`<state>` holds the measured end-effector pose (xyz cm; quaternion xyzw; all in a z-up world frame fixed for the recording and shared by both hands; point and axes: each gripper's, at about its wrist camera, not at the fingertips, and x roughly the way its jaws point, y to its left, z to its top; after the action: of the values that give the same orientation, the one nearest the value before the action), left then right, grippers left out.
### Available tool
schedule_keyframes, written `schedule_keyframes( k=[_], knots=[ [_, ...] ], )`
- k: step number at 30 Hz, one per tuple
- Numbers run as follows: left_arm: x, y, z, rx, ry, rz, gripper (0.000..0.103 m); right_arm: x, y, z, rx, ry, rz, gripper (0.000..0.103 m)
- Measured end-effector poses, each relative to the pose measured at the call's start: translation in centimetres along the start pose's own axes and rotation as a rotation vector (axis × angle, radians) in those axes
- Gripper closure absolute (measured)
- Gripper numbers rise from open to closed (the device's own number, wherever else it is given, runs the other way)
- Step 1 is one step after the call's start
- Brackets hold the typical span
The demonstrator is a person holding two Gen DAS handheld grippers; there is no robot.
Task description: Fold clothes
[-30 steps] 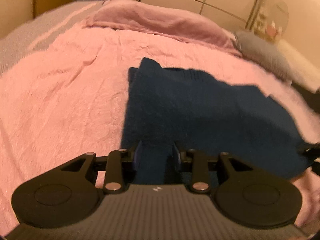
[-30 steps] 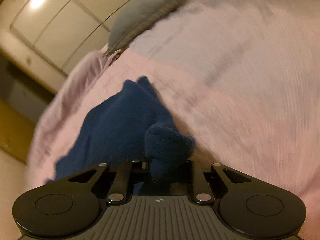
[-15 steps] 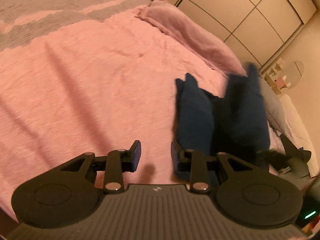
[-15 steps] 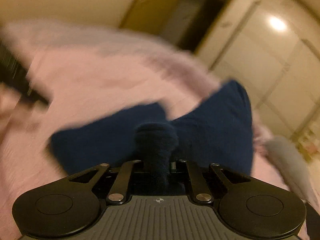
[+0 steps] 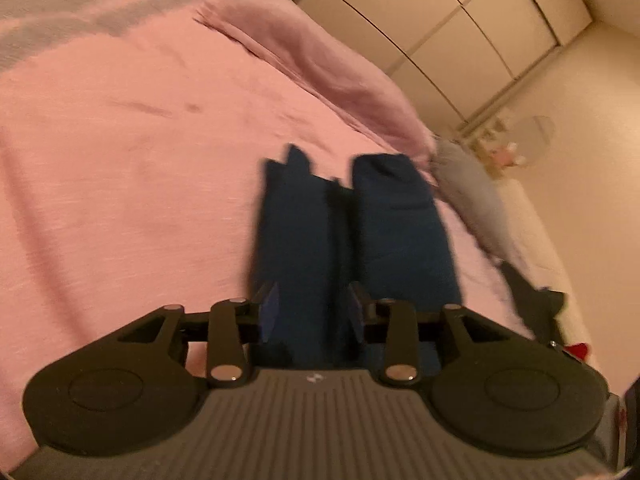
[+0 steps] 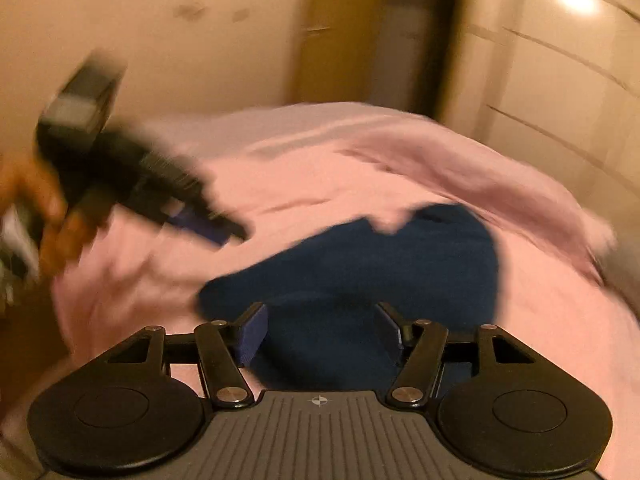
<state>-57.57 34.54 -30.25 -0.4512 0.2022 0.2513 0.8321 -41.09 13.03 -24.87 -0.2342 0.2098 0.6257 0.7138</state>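
Note:
A dark blue knitted garment (image 5: 352,232) lies folded lengthwise into two long panels on the pink bedspread (image 5: 120,152). It also shows in the right wrist view (image 6: 384,276) as one dark mass. My left gripper (image 5: 312,308) is open, its jaws standing either side of the garment's near end. My right gripper (image 6: 322,328) is open just above the garment's near edge, holding nothing. The left gripper shows blurred in the right wrist view (image 6: 216,228), held by a hand over the bed to the left.
A mauve pillow (image 5: 320,60) lies along the head of the bed, with a grey pillow (image 5: 472,184) to its right. Cream wardrobe doors (image 5: 460,28) stand behind. A dark object (image 5: 536,304) and something red lie at the bed's right edge.
My right gripper carried a fold of the garment across, then opened and let it go. My left gripper swung left and back over the garment's near end. The garment is narrower.

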Motion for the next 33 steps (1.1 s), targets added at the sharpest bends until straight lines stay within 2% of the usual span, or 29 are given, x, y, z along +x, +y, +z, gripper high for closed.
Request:
schedule_keyframes(
  k=[2, 5, 10, 14, 18, 20, 21, 22, 23, 25, 31, 33],
  knots=[
    [2.2, -0.3, 1.2, -0.022, 0.041, -0.052, 0.065, -1.2, -3.3, 1.2, 0.135, -0.011, -0.017, 0.042],
    [5.7, -0.2, 2.9, -0.071, 0.107, -0.093, 0.064, 2.2, -11.1, 0.9, 0.458, 0.139, -0.179, 0.042],
    [10.4, 0.7, 5.2, -0.147, 0.186, -0.142, 0.057, 9.4, -17.2, 0.7, 0.668, 0.344, -0.193, 0.042],
    [13.7, 0.7, 5.7, -0.126, 0.251, -0.147, 0.054, 13.7, -17.8, 2.4, 0.658, 0.424, -0.124, 0.042],
    [14.9, 0.6, 5.5, -0.137, 0.267, -0.212, 0.050, 14.8, -16.6, 4.1, 0.550, 0.462, -0.135, 0.043],
    [15.0, 0.6, 5.4, -0.130, 0.263, -0.239, 0.057, 14.7, -16.1, 4.7, 0.508, 0.470, -0.134, 0.047],
    [14.9, 0.6, 5.4, -0.131, 0.258, -0.253, 0.076, 14.1, -15.9, 4.5, 0.497, 0.472, -0.130, 0.049],
    [14.5, 0.8, 5.5, -0.139, 0.248, -0.267, 0.085, 13.7, -15.6, 4.4, 0.489, 0.475, -0.125, 0.054],
    [14.1, 1.0, 5.6, -0.146, 0.238, -0.280, 0.086, 13.7, -15.4, 4.3, 0.480, 0.478, -0.122, 0.059],
    [13.1, 1.5, 5.8, -0.149, 0.220, -0.275, 0.088, 13.9, -14.5, 4.7, 0.436, 0.476, -0.125, 0.062],
    [10.0, 3.4, 6.5, -0.142, 0.166, -0.215, 0.088, 15.1, -11.9, 5.7, 0.313, 0.459, -0.107, 0.062],
    [8.9, 4.0, 6.8, -0.140, 0.148, -0.195, 0.088, 16.2, -11.3, 6.1, 0.308, 0.451, -0.091, 0.062]
  ],
)
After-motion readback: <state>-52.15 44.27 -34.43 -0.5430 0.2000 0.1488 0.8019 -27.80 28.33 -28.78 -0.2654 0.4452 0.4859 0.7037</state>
